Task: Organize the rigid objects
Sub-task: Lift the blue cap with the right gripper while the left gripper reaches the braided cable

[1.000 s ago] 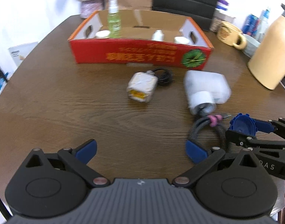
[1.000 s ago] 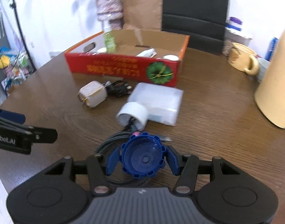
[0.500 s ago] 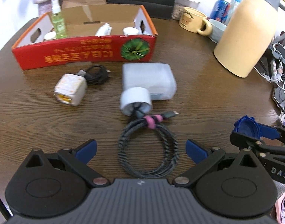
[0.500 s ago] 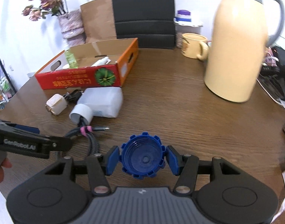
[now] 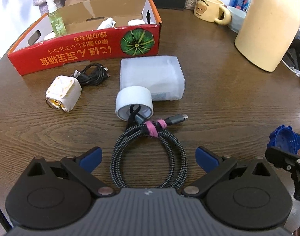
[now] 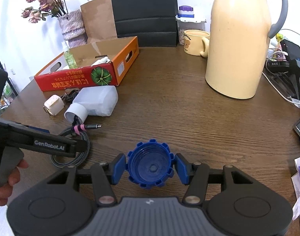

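Note:
My right gripper (image 6: 150, 168) is shut on a blue ribbed bottle cap (image 6: 150, 165), held just above the wooden table; the cap also shows in the left wrist view (image 5: 282, 138). My left gripper (image 5: 149, 157) is open and empty, its fingers either side of a coiled braided cable (image 5: 150, 153) with a pink tie. Beyond the cable lies a translucent white jug on its side (image 5: 151, 78), a small white charger cube (image 5: 62, 92) and a black cord (image 5: 92, 74). A red cardboard box (image 5: 87, 53) at the back holds a green spray bottle (image 5: 56, 20) and white items.
A tall cream thermos jug (image 6: 236, 43) stands at the right, with a cream mug (image 6: 195, 42) behind it. Cables and devices (image 6: 287, 72) lie at the table's right edge. A black chair (image 6: 144, 11), a paper bag and a flower vase (image 6: 71, 27) stand behind the table.
Both grippers have swung to the right. The coiled cable now lies between my left fingers. The right gripper carried the cap rightward, towards the thermos side.

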Tool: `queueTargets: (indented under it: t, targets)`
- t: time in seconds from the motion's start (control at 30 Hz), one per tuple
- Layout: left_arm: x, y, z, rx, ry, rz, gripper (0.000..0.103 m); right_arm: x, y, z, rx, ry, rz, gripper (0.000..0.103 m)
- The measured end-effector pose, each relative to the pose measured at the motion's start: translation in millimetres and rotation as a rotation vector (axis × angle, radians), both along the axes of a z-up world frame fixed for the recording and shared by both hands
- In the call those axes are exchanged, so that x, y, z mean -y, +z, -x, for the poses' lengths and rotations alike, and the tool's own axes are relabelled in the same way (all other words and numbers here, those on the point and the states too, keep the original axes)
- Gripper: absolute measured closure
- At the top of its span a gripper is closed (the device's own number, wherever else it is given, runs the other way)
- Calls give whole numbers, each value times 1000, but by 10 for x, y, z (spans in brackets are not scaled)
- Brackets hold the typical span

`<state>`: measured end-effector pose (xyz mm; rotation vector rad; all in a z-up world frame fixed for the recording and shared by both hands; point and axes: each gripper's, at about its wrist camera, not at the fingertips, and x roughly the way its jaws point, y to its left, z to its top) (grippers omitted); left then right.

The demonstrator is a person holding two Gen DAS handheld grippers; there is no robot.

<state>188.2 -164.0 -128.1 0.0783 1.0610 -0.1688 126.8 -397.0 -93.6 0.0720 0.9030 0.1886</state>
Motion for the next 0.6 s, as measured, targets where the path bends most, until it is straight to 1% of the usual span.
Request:
queueTargets:
  t: [0.27, 0.3, 0.6]
  targets:
    - [19, -153, -14, -45, 27, -22, 0, 20, -58, -57, -10, 17, -18, 49]
    - [19, -168, -8, -39, 30, -30, 0, 22, -65, -62, -12, 18, -19, 49]
    - [31, -165, -24, -30, 57, -29, 0, 35, -120, -111, -27, 25, -29, 49]
